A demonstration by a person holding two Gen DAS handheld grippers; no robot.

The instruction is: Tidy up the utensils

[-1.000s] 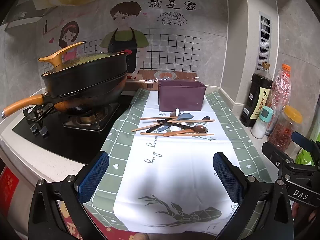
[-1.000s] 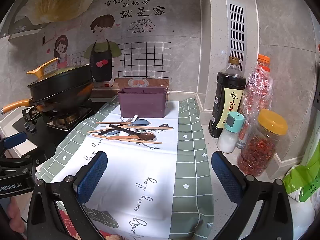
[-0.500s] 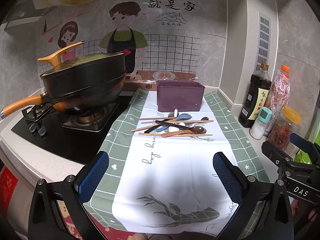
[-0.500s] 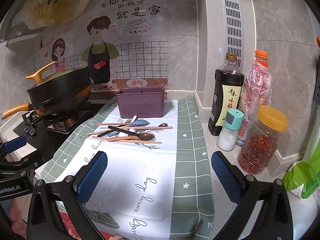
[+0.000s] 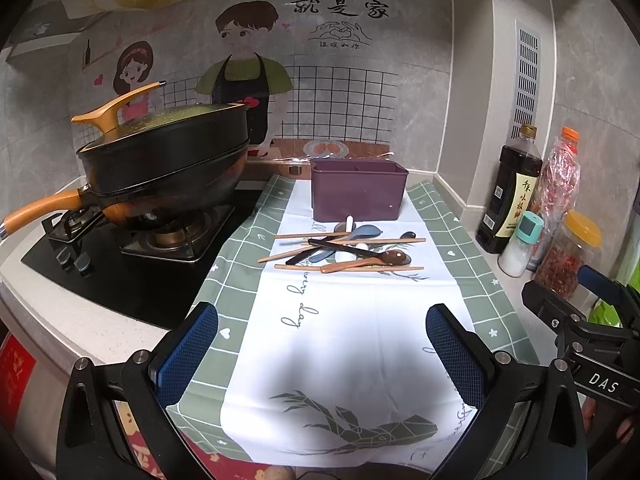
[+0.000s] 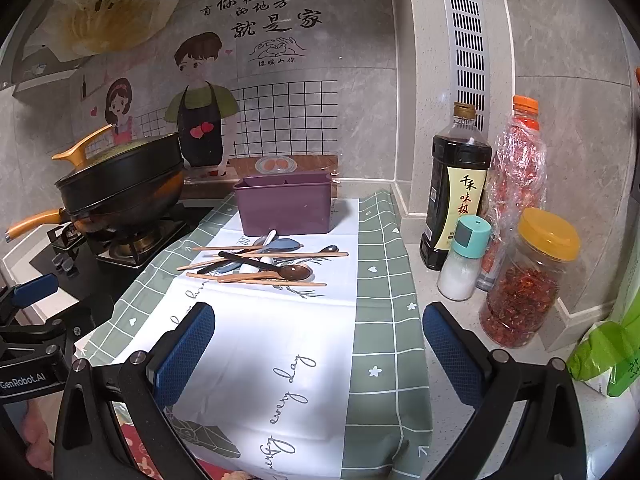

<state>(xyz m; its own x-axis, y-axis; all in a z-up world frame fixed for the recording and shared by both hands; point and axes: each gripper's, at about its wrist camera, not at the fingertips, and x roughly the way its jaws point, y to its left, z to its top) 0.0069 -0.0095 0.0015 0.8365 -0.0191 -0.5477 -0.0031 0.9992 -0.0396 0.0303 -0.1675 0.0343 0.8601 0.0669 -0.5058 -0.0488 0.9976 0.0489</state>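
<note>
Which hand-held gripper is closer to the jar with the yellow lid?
The right hand-held gripper. The jar stands just ahead of it, beside its right finger. The left hand-held gripper is further left, over the cloth.

Left: lidded black wok (image 5: 160, 168) on gas stove (image 5: 132, 256). Right: soy sauce bottle (image 6: 454, 188), salt shaker (image 6: 464, 264), chili jar (image 6: 524, 280) (yellow lid).

Right tool (image 6: 316, 354) a little nearer the utensil pile (image 6: 262, 262) and purple box (image 6: 285, 204) — left tool (image 5: 320, 360) likewise, slightly
</note>
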